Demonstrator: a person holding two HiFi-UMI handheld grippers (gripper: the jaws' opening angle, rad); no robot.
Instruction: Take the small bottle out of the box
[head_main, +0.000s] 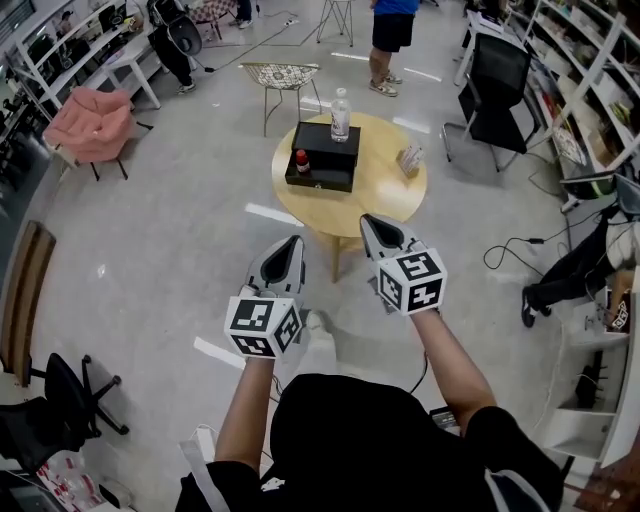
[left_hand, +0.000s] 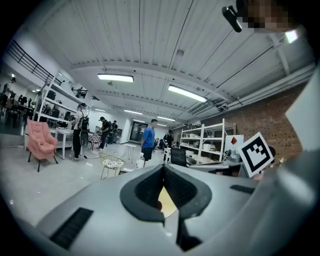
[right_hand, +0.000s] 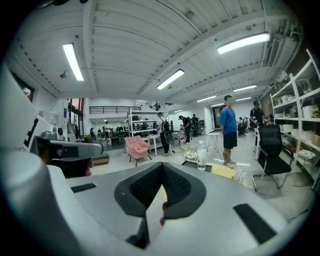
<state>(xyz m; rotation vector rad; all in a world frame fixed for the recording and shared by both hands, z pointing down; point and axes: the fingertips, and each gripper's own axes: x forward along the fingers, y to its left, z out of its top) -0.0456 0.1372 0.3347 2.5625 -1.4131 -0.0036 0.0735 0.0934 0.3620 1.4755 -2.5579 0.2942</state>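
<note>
The left gripper (head_main: 288, 246) and right gripper (head_main: 376, 222) are both pressed together and empty, well short of the round pale wooden table (head_main: 392, 192). The small red bottle (head_main: 302, 162) stands in the near left corner of the black box (head_main: 327, 148), mid-tabletop. A careless reach could topple the clear plastic water bottle (head_main: 340, 114) on the box's top.

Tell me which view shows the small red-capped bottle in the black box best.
The head view: the small bottle stands plainly in the black box on the round table. The right gripper view shows only red slivers past its jaws, probably the bottle; the left gripper view shows nothing sure.
</note>
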